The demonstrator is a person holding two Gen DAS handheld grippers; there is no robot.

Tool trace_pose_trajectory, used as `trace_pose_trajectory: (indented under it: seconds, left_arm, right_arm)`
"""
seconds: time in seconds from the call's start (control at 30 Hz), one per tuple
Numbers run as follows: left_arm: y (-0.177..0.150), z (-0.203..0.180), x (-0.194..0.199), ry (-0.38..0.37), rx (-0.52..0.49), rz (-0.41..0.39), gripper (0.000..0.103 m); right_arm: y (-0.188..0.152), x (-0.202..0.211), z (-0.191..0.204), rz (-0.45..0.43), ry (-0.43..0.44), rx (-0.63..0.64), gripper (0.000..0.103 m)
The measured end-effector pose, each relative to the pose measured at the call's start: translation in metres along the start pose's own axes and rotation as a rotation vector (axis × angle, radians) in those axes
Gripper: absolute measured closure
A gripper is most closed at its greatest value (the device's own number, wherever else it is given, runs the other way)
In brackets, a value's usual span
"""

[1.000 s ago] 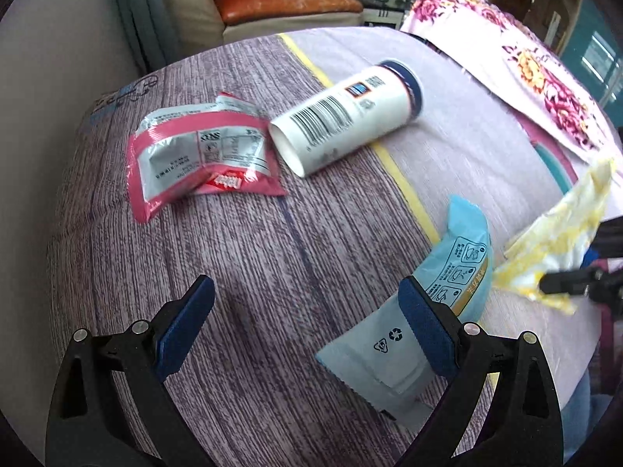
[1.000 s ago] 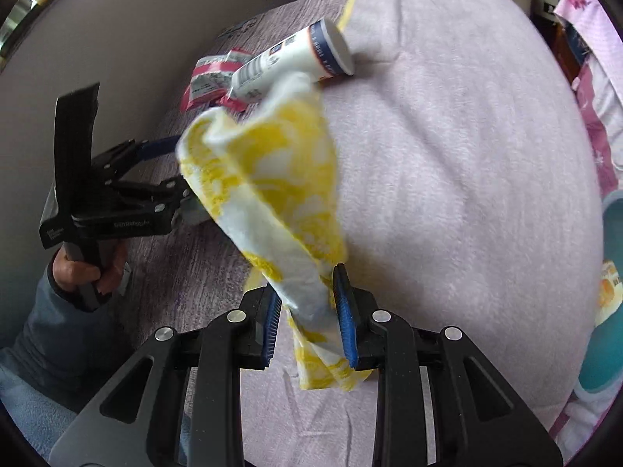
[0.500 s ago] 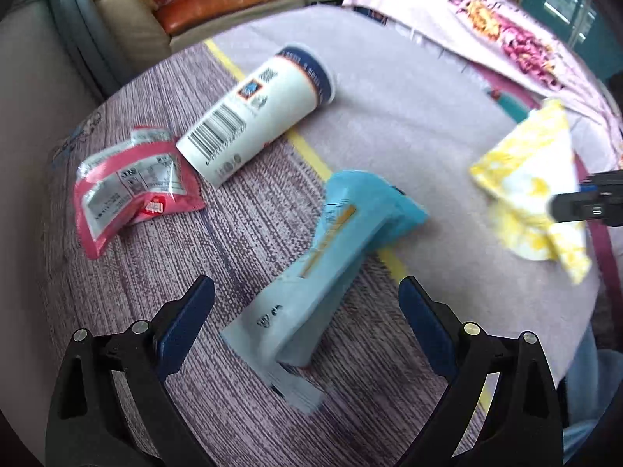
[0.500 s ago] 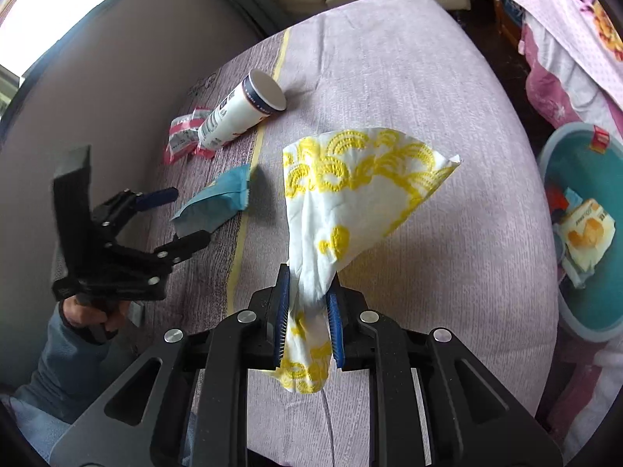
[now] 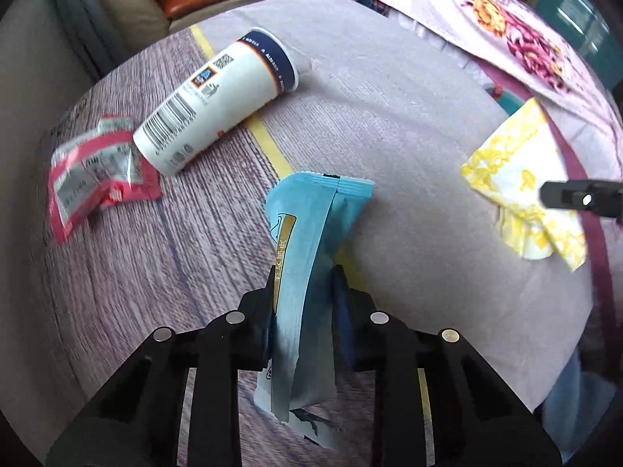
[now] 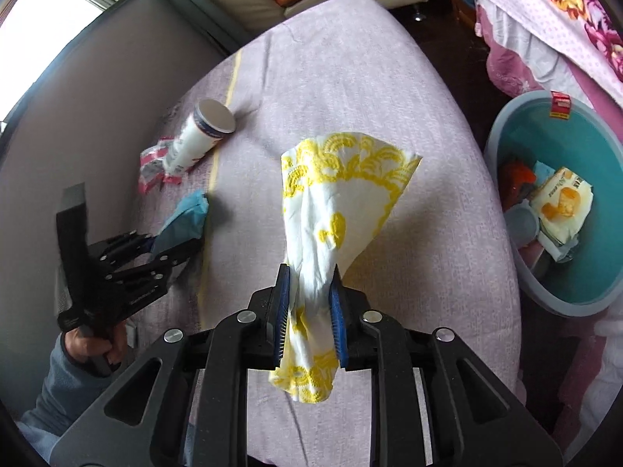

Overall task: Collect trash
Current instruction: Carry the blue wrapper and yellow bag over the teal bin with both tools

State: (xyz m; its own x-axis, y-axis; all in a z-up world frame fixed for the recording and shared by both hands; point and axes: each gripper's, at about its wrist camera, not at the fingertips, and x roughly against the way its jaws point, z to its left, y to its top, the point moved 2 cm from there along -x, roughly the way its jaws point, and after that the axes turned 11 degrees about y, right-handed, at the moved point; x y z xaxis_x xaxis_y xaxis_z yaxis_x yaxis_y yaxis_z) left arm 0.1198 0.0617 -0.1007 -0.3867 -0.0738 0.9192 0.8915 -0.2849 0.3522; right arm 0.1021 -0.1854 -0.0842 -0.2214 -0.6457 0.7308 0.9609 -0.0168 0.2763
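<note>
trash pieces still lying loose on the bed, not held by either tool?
2: the white cup on its side across the yellow stripe, and the red wrapper touching its base end. More may be hidden outside both views.

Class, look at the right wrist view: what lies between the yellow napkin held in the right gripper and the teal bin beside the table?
Only bare purple tablecloth lies between the yellow napkin and the teal bin, as the right wrist view shows.
</note>
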Motion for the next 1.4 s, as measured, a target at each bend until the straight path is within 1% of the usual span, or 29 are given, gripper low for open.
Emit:
trace_pose_trajectory:
  seconds: [0.07,0.1,0.17,0.33,0.37,0.4,0.43,0.47,0.53,0.7,0.83,0.87,0.93,1.03,1.17,1.23,1.4]
  left_arm:
    - [0.001,-0.001,0.000,-0.009,0.028,0.000,0.077]
    - [0.001,-0.001,0.000,-0.020,0.043,0.003,0.077]
    - [0.002,-0.001,0.001,-0.040,0.073,0.007,0.077]
    - [0.002,-0.007,0.003,-0.050,0.105,0.009,0.077]
    - [0.002,-0.009,0.003,-0.055,0.114,0.009,0.077]
    - [0.002,-0.010,0.004,-0.060,0.122,0.007,0.077]
    - [0.002,-0.012,0.006,-0.064,0.128,0.005,0.077]
    - [0.003,-0.014,0.008,-0.067,0.134,0.003,0.077]
    - [0.007,-0.020,0.012,-0.071,0.142,-0.005,0.077]
    - [0.021,-0.038,0.027,-0.078,0.145,-0.043,0.077]
    - [0.037,-0.066,0.038,-0.087,0.132,-0.078,0.076]
    - [0.040,-0.073,0.040,-0.092,0.126,-0.083,0.076]
    - [0.047,-0.092,0.045,-0.102,0.101,-0.098,0.076]
    - [0.061,-0.118,0.050,-0.124,0.061,-0.116,0.076]
    - [0.077,-0.149,0.050,-0.147,0.026,-0.117,0.076]
    - [0.086,-0.167,0.048,-0.156,0.009,-0.115,0.076]
    - [0.106,-0.205,0.047,-0.174,-0.039,-0.111,0.076]
  right_arm:
    - [0.001,-0.004,-0.001,-0.003,-0.021,0.003,0.066]
    - [0.002,-0.007,-0.002,-0.002,-0.029,0.005,0.063]
    - [0.004,-0.015,-0.004,0.007,-0.040,0.001,0.061]
    - [0.007,-0.025,-0.003,-0.001,-0.067,0.040,0.060]
    - [0.007,-0.026,-0.003,-0.004,-0.071,0.048,0.063]
    - [0.007,-0.026,-0.003,-0.005,-0.074,0.056,0.070]
    - [0.007,-0.025,-0.003,-0.004,-0.073,0.059,0.094]
    - [0.008,-0.021,-0.005,-0.016,-0.064,0.053,0.096]
    - [0.010,-0.014,-0.007,-0.036,-0.057,0.049,0.096]
    - [0.019,0.019,-0.015,-0.126,-0.045,0.026,0.096]
    - [0.027,0.042,-0.020,-0.182,-0.051,0.019,0.096]
    - [0.030,0.054,-0.024,-0.211,-0.059,0.017,0.096]
    - [0.033,0.062,-0.027,-0.231,-0.062,0.014,0.096]
    - [0.038,0.085,-0.040,-0.284,-0.077,-0.002,0.096]
    - [0.041,0.109,-0.062,-0.336,-0.098,-0.032,0.096]
    - [0.042,0.117,-0.068,-0.350,-0.107,-0.043,0.096]
    - [0.040,0.143,-0.103,-0.397,-0.130,-0.107,0.096]
